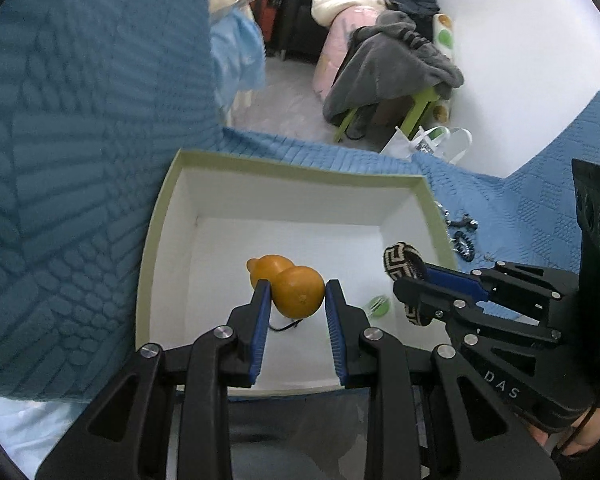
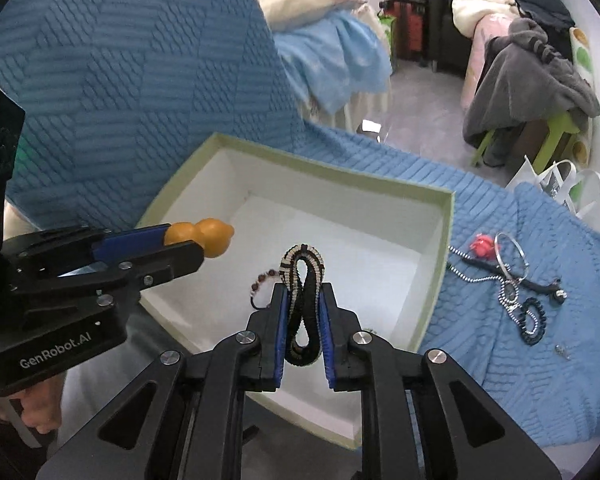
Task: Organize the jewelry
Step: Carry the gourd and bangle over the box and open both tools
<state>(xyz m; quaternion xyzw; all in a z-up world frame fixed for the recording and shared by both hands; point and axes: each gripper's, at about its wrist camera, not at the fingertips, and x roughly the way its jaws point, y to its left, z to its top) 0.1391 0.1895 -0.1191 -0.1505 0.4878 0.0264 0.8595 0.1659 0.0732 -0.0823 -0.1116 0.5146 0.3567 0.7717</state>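
A white box with a pale green rim (image 1: 160,216) (image 2: 448,216) sits on a blue quilt. My left gripper (image 1: 294,290) is shut on an orange gourd pendant (image 1: 288,284) and holds it over the box; the pendant also shows in the right wrist view (image 2: 204,236). My right gripper (image 2: 304,296) is shut on a black and cream woven bracelet (image 2: 302,280), squeezed into a figure eight above the box; it also shows in the left wrist view (image 1: 404,268). A bead string (image 2: 264,280) and a small green piece (image 1: 378,305) lie in the box.
More jewelry lies on the quilt right of the box: a silver bangle (image 2: 512,256), a beaded chain (image 2: 480,276), a black coil bracelet (image 2: 534,320), a red piece (image 2: 483,247). A raised quilt fold (image 1: 80,120) stands left. Beyond are the floor, a stool with clothes (image 1: 392,64), a white bag (image 1: 428,142).
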